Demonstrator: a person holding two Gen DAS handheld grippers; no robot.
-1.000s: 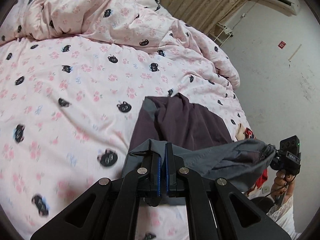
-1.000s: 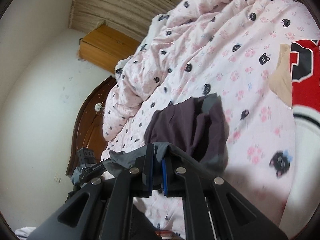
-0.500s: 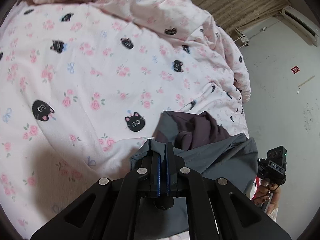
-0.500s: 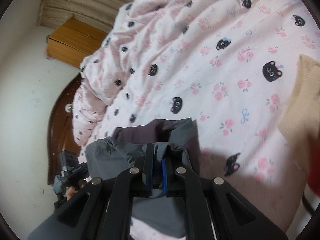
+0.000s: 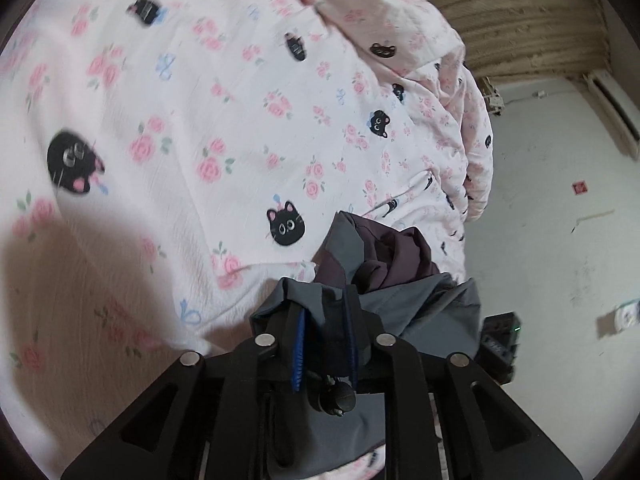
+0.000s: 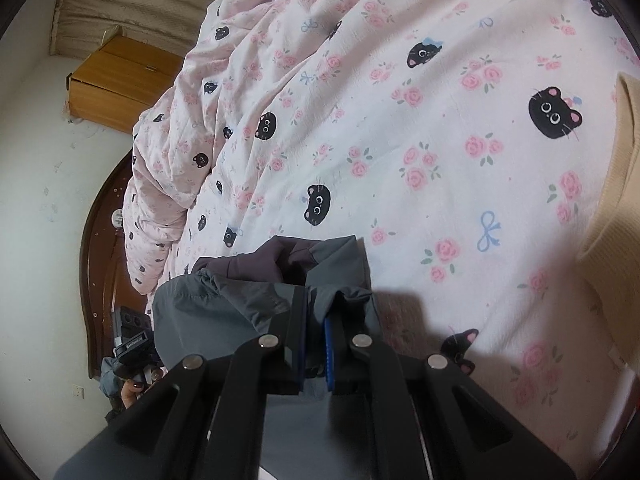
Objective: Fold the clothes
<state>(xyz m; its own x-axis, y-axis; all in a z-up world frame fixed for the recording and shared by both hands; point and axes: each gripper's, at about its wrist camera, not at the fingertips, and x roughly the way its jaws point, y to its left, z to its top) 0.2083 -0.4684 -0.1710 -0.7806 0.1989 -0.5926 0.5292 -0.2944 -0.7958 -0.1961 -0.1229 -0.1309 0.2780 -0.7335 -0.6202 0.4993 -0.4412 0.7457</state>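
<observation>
Grey, thin and slightly slick, the garment lies bunched at the near edge of the bed, on the quilt, with a plum panel folded up at its far side. We hold it by its near edge, so its bulk lies straight ahead of both grippers and its long axis runs across between them.

Our left gripper has just been opening: the blue pads stand apart, cloth draped loosely between them and no longer pinched. Our right gripper is clamped on a fold of the same edge, jaws nearly together.

Both hands are equally near; in our judgement the next move hangs on the right letting go as well, so the fold settles flat. The quilt is soft crinkled cotton, pink roses and black cat faces. A ribbed beige knit lies well off to the right.
</observation>
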